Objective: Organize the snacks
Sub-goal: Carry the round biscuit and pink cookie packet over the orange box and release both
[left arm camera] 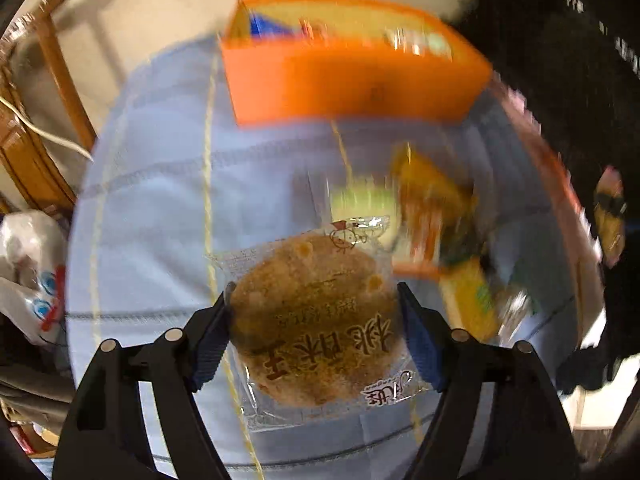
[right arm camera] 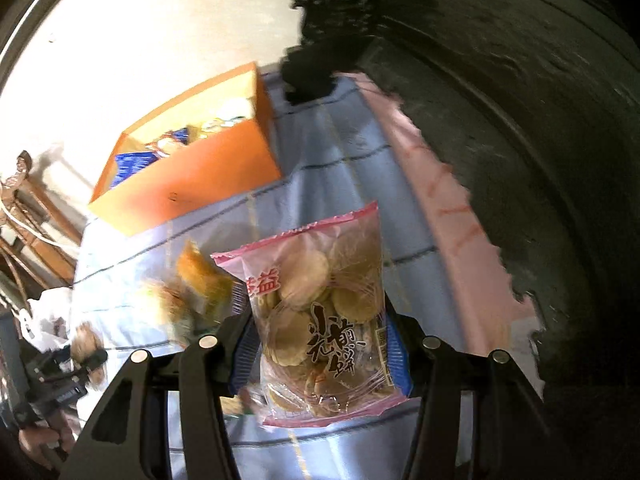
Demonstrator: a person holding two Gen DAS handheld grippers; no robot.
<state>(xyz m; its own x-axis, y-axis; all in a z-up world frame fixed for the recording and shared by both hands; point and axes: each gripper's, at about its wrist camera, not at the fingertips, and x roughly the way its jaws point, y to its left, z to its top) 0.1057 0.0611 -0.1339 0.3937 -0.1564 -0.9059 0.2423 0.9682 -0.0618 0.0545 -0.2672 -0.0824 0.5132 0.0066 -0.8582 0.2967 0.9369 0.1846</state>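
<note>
My left gripper (left arm camera: 314, 312) is shut on a round brown cookie in a clear wrapper (left arm camera: 312, 316), held above the blue tablecloth (left arm camera: 160, 208). My right gripper (right arm camera: 320, 328) is shut on a pink-edged bag of small round crackers (right arm camera: 328, 312). An orange box (left arm camera: 352, 84) with several snack packs inside stands at the far side of the table; it also shows in the right wrist view (right arm camera: 192, 172). A blurred pile of loose snacks (left arm camera: 436, 216) lies to the right of the cookie, and shows left of the cracker bag in the right wrist view (right arm camera: 192, 292).
A wooden chair (left arm camera: 44, 92) and a white plastic bag (left arm camera: 32, 276) stand left of the table. A pink cloth edge (right arm camera: 448, 216) runs along the table's right side, with dark space beyond. The left gripper holding its cookie appears at lower left in the right wrist view (right arm camera: 86, 354).
</note>
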